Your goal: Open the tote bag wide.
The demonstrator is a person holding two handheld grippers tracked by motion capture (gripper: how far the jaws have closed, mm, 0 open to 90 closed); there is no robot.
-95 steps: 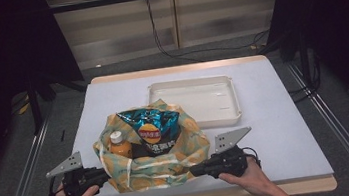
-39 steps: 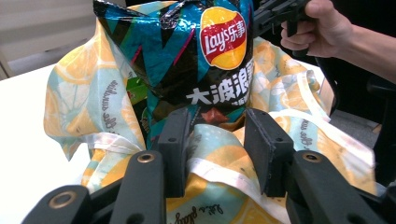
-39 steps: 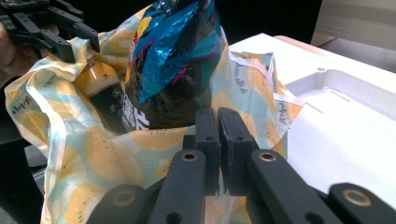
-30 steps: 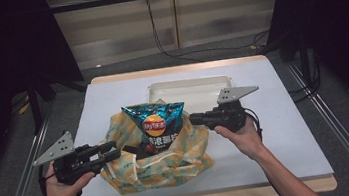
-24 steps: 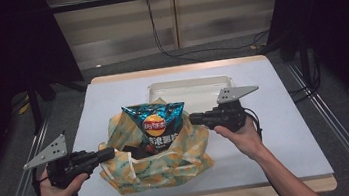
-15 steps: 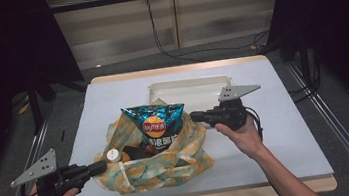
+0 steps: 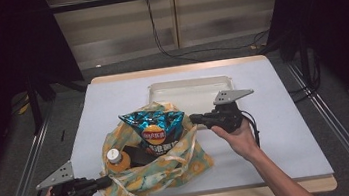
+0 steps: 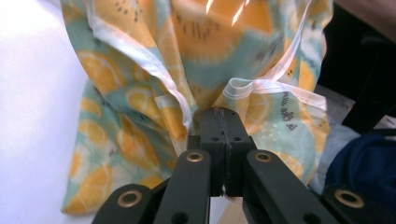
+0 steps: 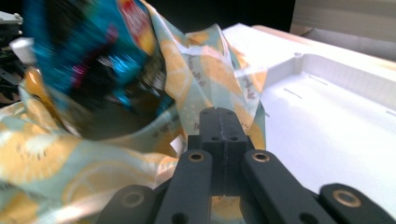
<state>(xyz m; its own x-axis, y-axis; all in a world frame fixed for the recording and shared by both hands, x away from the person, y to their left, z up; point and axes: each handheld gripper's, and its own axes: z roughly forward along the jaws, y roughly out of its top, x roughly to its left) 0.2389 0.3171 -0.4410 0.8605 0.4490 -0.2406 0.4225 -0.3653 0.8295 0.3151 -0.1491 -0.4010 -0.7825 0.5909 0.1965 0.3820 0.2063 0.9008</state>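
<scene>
A cloth bag (image 7: 171, 166) printed with orange slices lies open on the white table. A blue chip bag (image 7: 153, 128) and an orange bottle with a white cap (image 7: 115, 159) stick out of it. My left gripper (image 7: 106, 180) is at the front left, shut on the bag's hem (image 8: 243, 88). From the right, my right gripper (image 7: 194, 120) is shut on the bag's far rim (image 9: 210, 70). In the right gripper view the chip bag (image 9: 93, 42) is blurred and the bottle (image 9: 28, 74) sits at the left.
A shallow white tray (image 7: 189, 87) stands behind the bag, close to my right gripper; it also lies to the right in the right gripper view as the tray (image 9: 327, 107). The table's front edge (image 7: 224, 195) runs just below the bag.
My left gripper has dropped and pulled back toward the front left corner, drawing the bag's edge with it. The bottle has come into sight. The right gripper has stayed put.
</scene>
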